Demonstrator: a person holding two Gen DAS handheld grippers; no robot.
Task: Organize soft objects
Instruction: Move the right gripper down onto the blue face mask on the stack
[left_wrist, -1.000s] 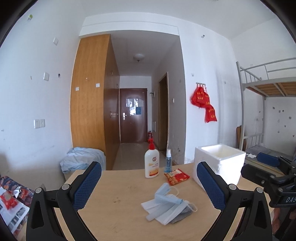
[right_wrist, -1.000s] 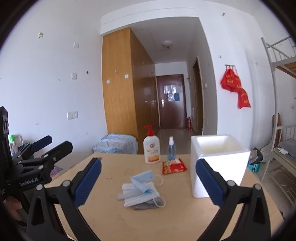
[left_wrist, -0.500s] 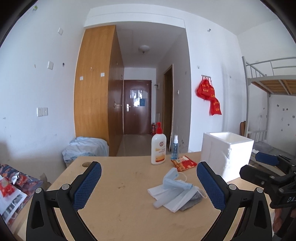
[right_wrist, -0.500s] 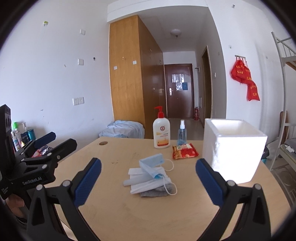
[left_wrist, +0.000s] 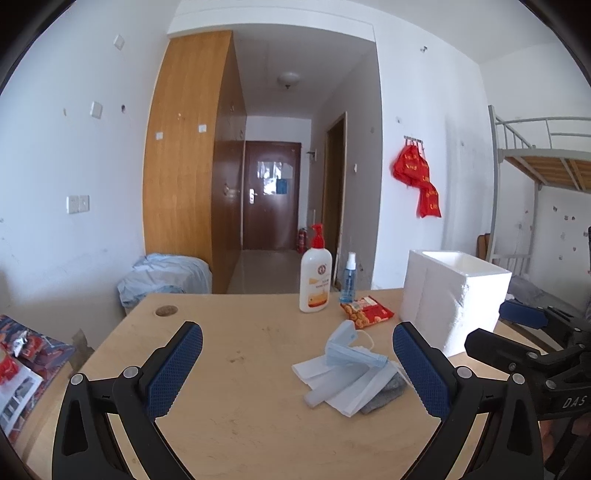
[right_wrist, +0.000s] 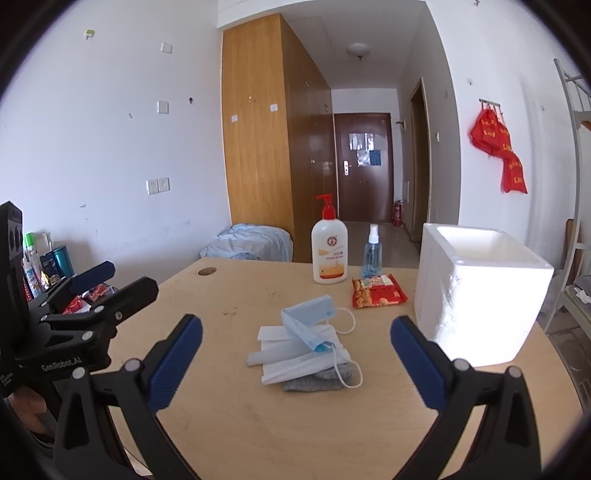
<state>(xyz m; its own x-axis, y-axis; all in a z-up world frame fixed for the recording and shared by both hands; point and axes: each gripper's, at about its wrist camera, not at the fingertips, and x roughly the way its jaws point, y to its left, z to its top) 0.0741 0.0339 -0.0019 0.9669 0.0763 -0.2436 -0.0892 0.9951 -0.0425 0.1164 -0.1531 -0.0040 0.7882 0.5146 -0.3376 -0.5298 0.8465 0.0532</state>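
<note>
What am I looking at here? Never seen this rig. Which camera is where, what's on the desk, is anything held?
No robot arm: a person holds a two-finger gripper in each hand, each with a fisheye camera looking along its blue-padded fingers. One picture is from the left gripper, the other from the right gripper; each also shows the other at its edge. Both are open above the desk, holding nothing. On it lie a pile of face masks over a grey cloth, a red snack packet, a pump bottle, a small spray bottle and a white foam box.
</note>
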